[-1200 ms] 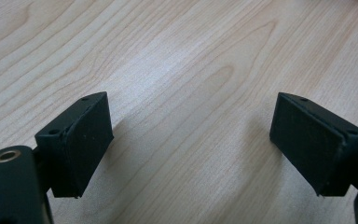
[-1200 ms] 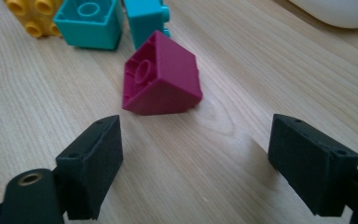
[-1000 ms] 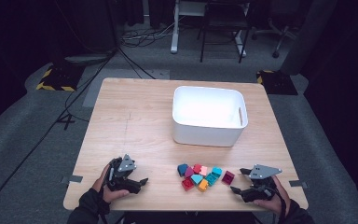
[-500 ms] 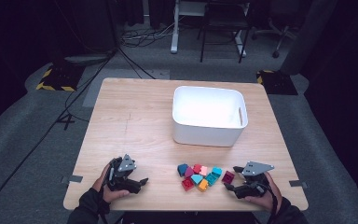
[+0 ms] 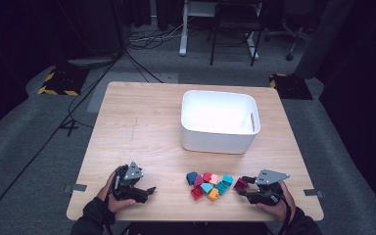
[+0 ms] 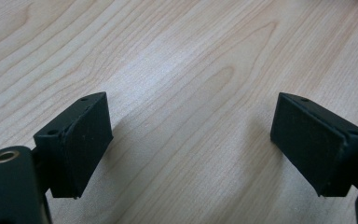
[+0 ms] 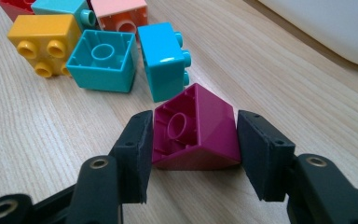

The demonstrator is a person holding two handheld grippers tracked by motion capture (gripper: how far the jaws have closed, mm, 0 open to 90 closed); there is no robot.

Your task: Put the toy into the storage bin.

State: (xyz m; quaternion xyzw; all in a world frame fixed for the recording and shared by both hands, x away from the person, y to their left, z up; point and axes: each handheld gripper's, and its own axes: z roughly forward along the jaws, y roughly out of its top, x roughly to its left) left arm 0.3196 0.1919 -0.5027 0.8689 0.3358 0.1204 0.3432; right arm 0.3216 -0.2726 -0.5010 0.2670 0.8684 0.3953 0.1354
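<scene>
A magenta sloped brick (image 7: 205, 126) lies on the wooden table, hollow side towards the camera, and my right gripper (image 7: 193, 154) is shut on it, a pad against each side. In the high view that brick (image 5: 239, 182) sits at the right end of a cluster of coloured bricks (image 5: 207, 184) near the front edge, with my right gripper (image 5: 242, 186) reaching in from the right. My left gripper (image 5: 150, 191) rests open at the front left, and in its own view the left gripper (image 6: 191, 144) has bare wood between wide jaws.
A white bin (image 5: 219, 142) stands behind the bricks, right of the table's middle. Just beyond the held brick lie two turquoise bricks (image 7: 105, 60), a yellow one (image 7: 44, 35) and a pink one (image 7: 121, 14). The table's front edge (image 5: 186, 221) is close to both hands.
My right gripper has slid left along the front edge until its jaws closed on the magenta brick. The left gripper has stayed put.
</scene>
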